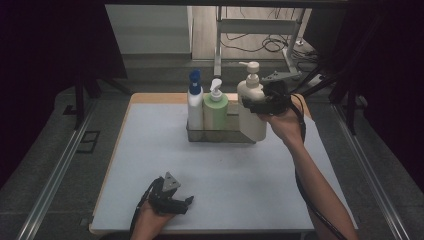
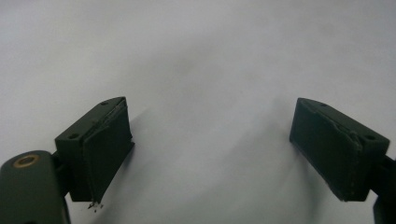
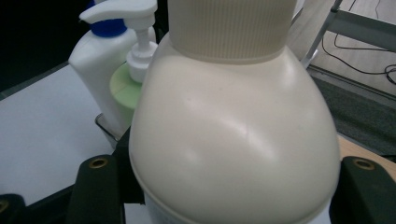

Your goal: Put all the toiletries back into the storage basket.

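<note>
My right tongs pinch the cream pump bottle by its shoulder, one jaw on each side of the body. The bottle tilts, its base at the right end of the clear rack, above the rack's near right corner; whether the base touches the rack I cannot tell. In the right gripper view the cream pump bottle sits between both jaws, with the rack's rim just behind it on the left.

Inside the rack stand two upright bottles: the white bottle with the blue cap at the left end and the green pump bottle just beside it, touching or nearly so. The rack's right part is open.

My left tongs rest low near the front edge of the surface, jaws spread with nothing between them; the left gripper view confirms bare surface in the gap.

Open room lies across the whole near half of the surface, between the rack and the left tongs. The rack stands towards the far edge.
</note>
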